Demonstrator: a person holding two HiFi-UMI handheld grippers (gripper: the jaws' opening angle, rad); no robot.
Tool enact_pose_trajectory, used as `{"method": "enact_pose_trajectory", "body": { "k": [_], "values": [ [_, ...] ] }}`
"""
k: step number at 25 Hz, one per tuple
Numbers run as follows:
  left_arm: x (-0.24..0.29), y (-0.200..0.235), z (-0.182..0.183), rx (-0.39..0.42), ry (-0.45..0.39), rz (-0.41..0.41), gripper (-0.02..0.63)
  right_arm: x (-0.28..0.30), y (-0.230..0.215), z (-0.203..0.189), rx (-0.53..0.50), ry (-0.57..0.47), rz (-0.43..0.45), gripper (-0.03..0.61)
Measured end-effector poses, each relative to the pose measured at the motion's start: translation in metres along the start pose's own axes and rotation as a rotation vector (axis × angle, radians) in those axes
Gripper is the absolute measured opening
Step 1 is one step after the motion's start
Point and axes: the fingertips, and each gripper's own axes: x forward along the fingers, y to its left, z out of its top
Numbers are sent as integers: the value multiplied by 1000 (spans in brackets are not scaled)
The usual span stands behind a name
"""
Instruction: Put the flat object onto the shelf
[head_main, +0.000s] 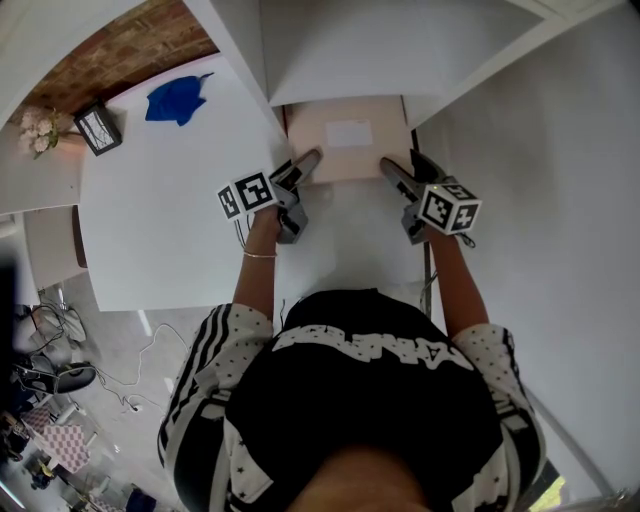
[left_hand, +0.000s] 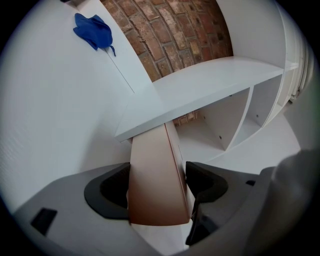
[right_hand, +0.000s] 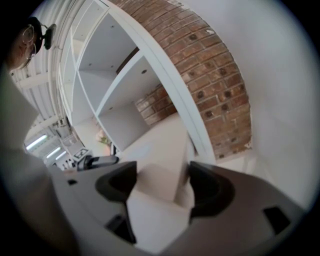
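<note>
A flat pinkish-beige box with a white label lies partly inside a compartment of the white shelf, held level from both sides. My left gripper is shut on its left edge, and my right gripper is shut on its right edge. In the left gripper view the box runs from between the jaws to under a white shelf board. In the right gripper view a corner of the box sits between the jaws, pointing toward the shelf compartments.
A blue cloth lies on the white top to the left, also seen in the left gripper view. A small framed item and flowers stand further left. A brick wall is behind the shelf.
</note>
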Motion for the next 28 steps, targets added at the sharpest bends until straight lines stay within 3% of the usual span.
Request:
{"method": "enact_pose_trajectory", "body": {
  "k": [21, 28],
  "values": [
    [3, -3, 2, 2, 10, -4, 365, 0, -1, 5, 2, -15, -21, 342],
    [3, -1, -4, 46, 54, -3, 367, 0, -2, 3, -12, -21, -16, 342]
  ]
}}
